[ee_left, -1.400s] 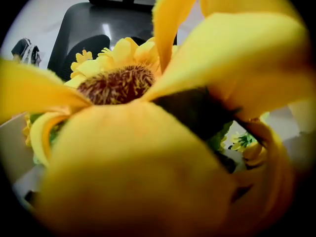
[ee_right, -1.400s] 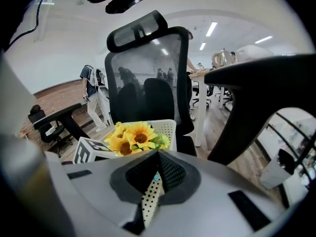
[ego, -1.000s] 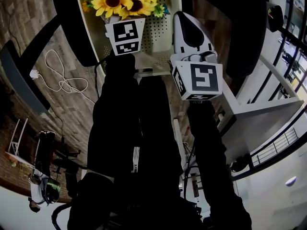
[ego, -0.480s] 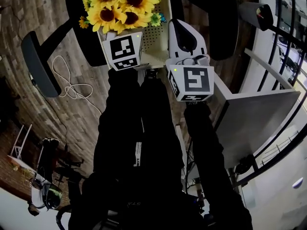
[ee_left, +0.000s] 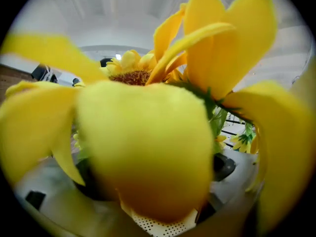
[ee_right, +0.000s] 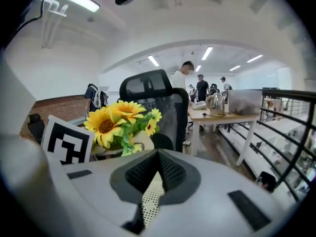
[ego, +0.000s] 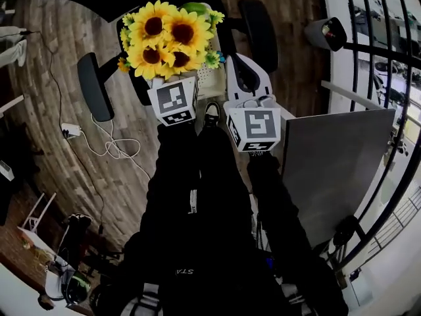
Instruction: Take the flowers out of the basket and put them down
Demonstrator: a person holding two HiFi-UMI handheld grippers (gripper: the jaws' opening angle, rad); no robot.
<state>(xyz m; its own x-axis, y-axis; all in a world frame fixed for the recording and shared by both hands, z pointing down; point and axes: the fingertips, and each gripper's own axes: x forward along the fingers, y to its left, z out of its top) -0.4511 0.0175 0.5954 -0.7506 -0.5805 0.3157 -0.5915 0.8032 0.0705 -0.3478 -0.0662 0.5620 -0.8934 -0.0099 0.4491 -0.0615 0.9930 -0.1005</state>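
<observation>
A bunch of yellow sunflowers (ego: 168, 38) stands in a white perforated basket (ego: 207, 76), held up above the wooden floor. My right gripper (ego: 242, 68) is shut on the basket's wall; a strip of the perforated basket (ee_right: 149, 194) shows between the closed jaws of the right gripper (ee_right: 157, 157). My left gripper (ego: 174, 97) sits right under the flowers, its jaws hidden by them. In the left gripper view, sunflower petals (ee_left: 143, 147) fill the picture and a bit of basket (ee_left: 160, 226) shows at the bottom. The flowers (ee_right: 116, 120) appear left of centre in the right gripper view.
A black office chair (ego: 258, 28) stands just behind the basket, with an armrest (ego: 92, 87) at left. A grey tabletop (ego: 325, 170) lies at right, beside a black railing (ego: 388, 58). A white cable (ego: 115, 147) lies on the floor. A desk (ee_right: 217, 113) and people stand far off.
Both grippers, the basket and the flowers have come lower in the head view, away from the chair seat. The whole bunch is now in view over the floor.
</observation>
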